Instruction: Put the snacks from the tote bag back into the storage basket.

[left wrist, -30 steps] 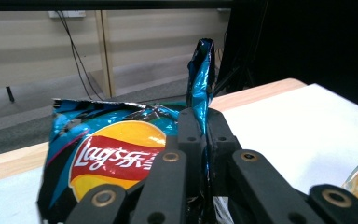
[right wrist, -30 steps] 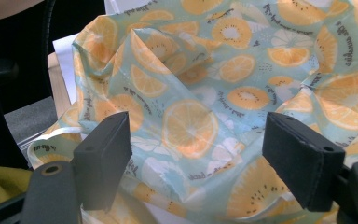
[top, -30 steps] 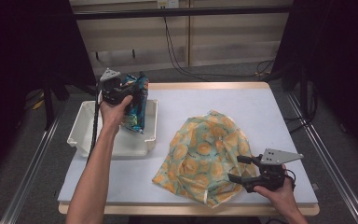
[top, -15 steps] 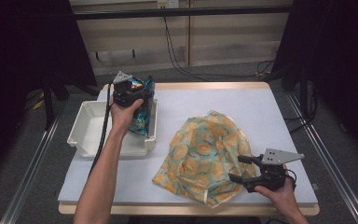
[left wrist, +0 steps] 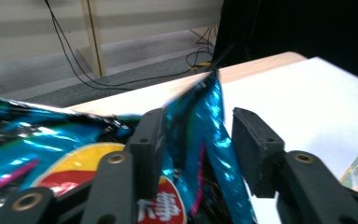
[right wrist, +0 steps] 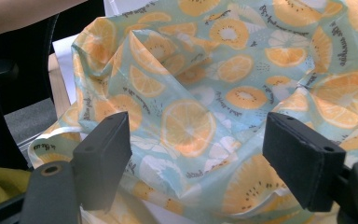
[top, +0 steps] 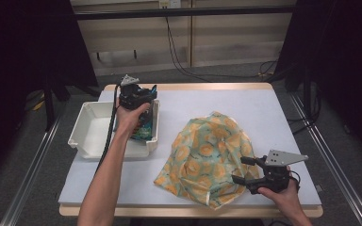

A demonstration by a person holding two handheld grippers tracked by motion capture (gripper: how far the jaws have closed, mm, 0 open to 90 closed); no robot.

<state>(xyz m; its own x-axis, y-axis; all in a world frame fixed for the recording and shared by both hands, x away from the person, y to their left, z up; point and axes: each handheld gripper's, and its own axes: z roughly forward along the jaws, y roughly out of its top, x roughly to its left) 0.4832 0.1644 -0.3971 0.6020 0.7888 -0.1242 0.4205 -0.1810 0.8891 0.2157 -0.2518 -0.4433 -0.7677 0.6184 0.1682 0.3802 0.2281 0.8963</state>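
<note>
A shiny blue snack bag [top: 144, 128] [left wrist: 51, 140] stands in the right end of the white bin [top: 87, 136]. My left gripper [top: 145, 100] [left wrist: 193, 116] is at the bag's top. Its jaws have just been opening: the bag's upper edge still runs between them, beside the left pad, with a gap to the right pad. An orange-slice patterned cloth [top: 207, 155] [right wrist: 242, 70] lies heaped right of the bin. My right gripper [top: 239, 169] [right wrist: 196, 135] stands open at the cloth's front right edge, its pads apart above the fabric.
The white table mat [top: 264, 113] has bare room behind and right of the cloth. The bin's left half [top: 99, 127] holds nothing. Metal rails [top: 332, 160] run along both table sides, and cables lie on the floor behind.
The left hand came down and toward me with the snack bag, setting it lower in the bin. The right hand and the cloth stayed as they were.
</note>
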